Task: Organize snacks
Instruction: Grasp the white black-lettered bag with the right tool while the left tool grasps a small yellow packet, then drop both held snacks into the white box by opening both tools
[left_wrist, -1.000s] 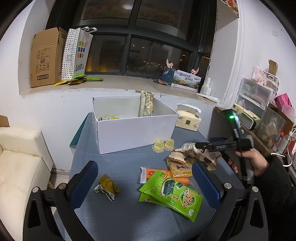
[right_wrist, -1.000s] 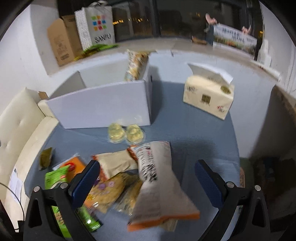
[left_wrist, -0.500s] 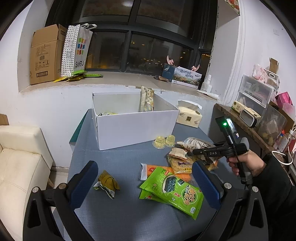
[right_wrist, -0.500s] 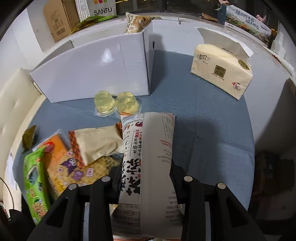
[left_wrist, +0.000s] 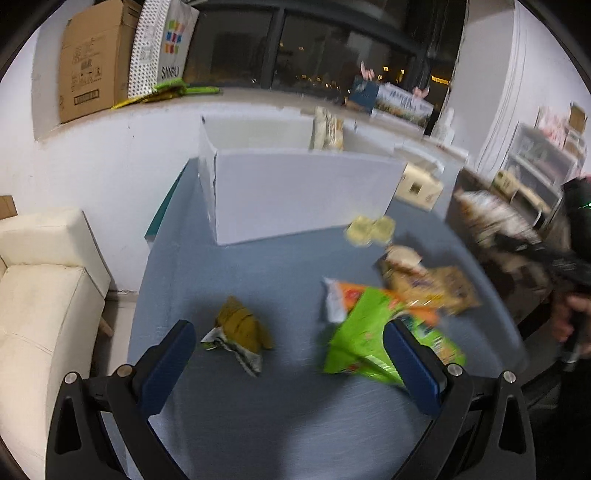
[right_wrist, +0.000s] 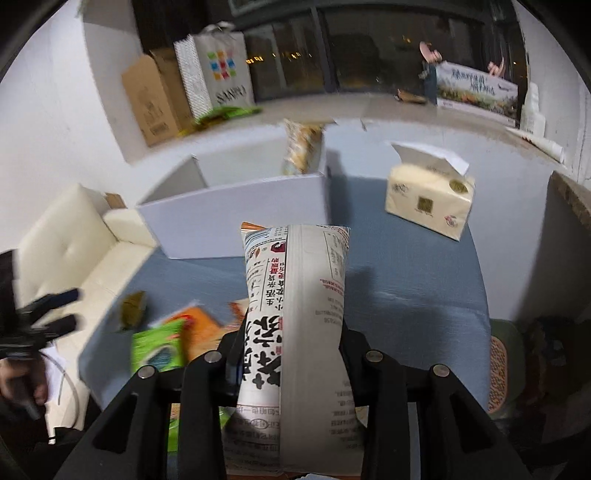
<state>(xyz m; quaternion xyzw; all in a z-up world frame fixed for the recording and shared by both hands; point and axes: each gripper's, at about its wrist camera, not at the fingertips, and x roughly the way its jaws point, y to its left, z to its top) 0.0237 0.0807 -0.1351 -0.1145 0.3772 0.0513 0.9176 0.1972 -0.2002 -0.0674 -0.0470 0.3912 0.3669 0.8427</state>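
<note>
My right gripper (right_wrist: 291, 336) is shut on a white snack bag (right_wrist: 295, 295) with black lettering and holds it above the blue table (right_wrist: 406, 280), in front of the white box (right_wrist: 236, 218). In the left wrist view the same bag (left_wrist: 491, 218) shows blurred at the right, in the right gripper (left_wrist: 535, 254). My left gripper (left_wrist: 288, 332) is open and low over the table. An olive packet (left_wrist: 240, 326) lies by its left finger and a green bag (left_wrist: 365, 339) by its right finger. An orange packet (left_wrist: 347, 295) and brown packets (left_wrist: 428, 280) lie beyond.
A tall yellowish snack (left_wrist: 327, 129) stands inside the white box (left_wrist: 303, 195). Two jelly cups (left_wrist: 369, 229) sit in front of it. A tissue pack (right_wrist: 428, 199) lies at the table's far right. A cream sofa (left_wrist: 44, 277) borders the left side.
The right gripper closed on the white bag and lifted it off the pile. The left gripper sank toward the table, closer to the olive packet and green bag.
</note>
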